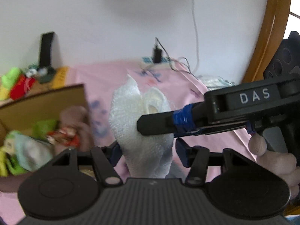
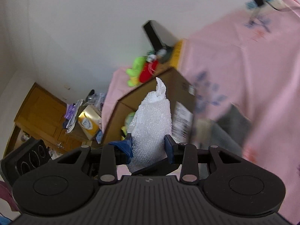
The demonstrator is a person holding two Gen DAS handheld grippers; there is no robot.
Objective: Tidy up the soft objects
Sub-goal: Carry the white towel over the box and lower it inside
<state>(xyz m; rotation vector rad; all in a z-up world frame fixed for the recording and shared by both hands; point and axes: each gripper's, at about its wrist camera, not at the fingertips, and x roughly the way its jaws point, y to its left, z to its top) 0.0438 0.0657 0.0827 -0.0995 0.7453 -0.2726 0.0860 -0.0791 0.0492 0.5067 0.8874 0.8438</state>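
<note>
A white textured cloth (image 1: 138, 118) stands up between the fingers of my left gripper (image 1: 148, 152), which is shut on its lower part. My right gripper (image 2: 149, 147) is shut on the same white cloth (image 2: 153, 120); in the left wrist view one of its fingers (image 1: 155, 124) reaches in from the right and presses the cloth's middle. An open cardboard box (image 1: 45, 101) at the left holds green, red, brown and pale soft toys (image 1: 28, 146). The box (image 2: 174, 86) also shows in the right wrist view behind the cloth.
A pink sheet (image 1: 105, 82) covers the bed. Green and red plush toys (image 1: 13, 84) lie behind the box by the wall. A black charger with cables (image 1: 157, 54) sits at the bed's far edge. A wooden cabinet (image 2: 41, 108) with clutter stands at the left.
</note>
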